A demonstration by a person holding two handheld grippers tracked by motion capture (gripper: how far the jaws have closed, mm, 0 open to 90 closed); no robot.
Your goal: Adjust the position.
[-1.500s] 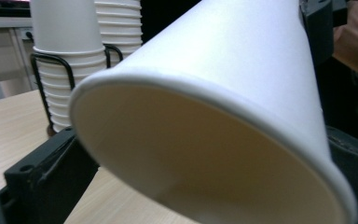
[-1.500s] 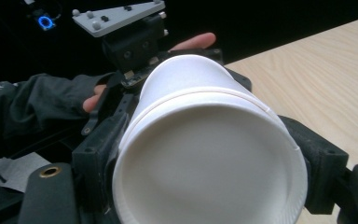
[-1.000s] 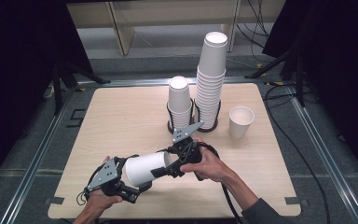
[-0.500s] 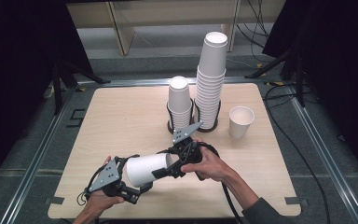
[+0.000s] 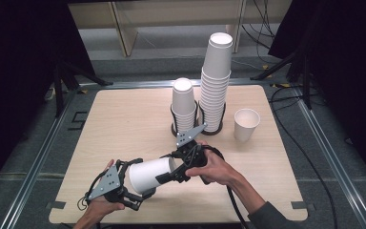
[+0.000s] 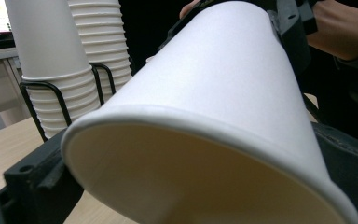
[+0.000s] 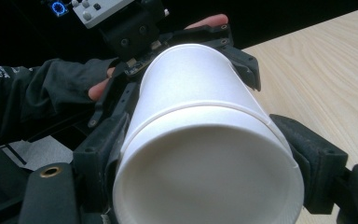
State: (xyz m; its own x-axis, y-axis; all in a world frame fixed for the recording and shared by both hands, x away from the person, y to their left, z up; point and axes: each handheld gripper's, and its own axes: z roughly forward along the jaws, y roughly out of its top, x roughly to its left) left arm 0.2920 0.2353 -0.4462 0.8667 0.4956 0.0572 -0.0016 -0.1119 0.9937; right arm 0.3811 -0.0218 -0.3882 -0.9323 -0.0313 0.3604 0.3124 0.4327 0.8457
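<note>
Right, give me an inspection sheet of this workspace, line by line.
Surface: light wooden table, bare at the left.
Job's things: white paper cup held on its side between both grippers; in the right gripper view a seam suggests two nested cups.
Clutter: short cup stack and tall cup stack in black wire holders; single cup upright beside them.
Grippers: left gripper shut on the cup's one end, right gripper shut on the other.
Cables: black cable trails from the right gripper.
Surroundings: metal frame, dark curtains, grey floor.
</note>
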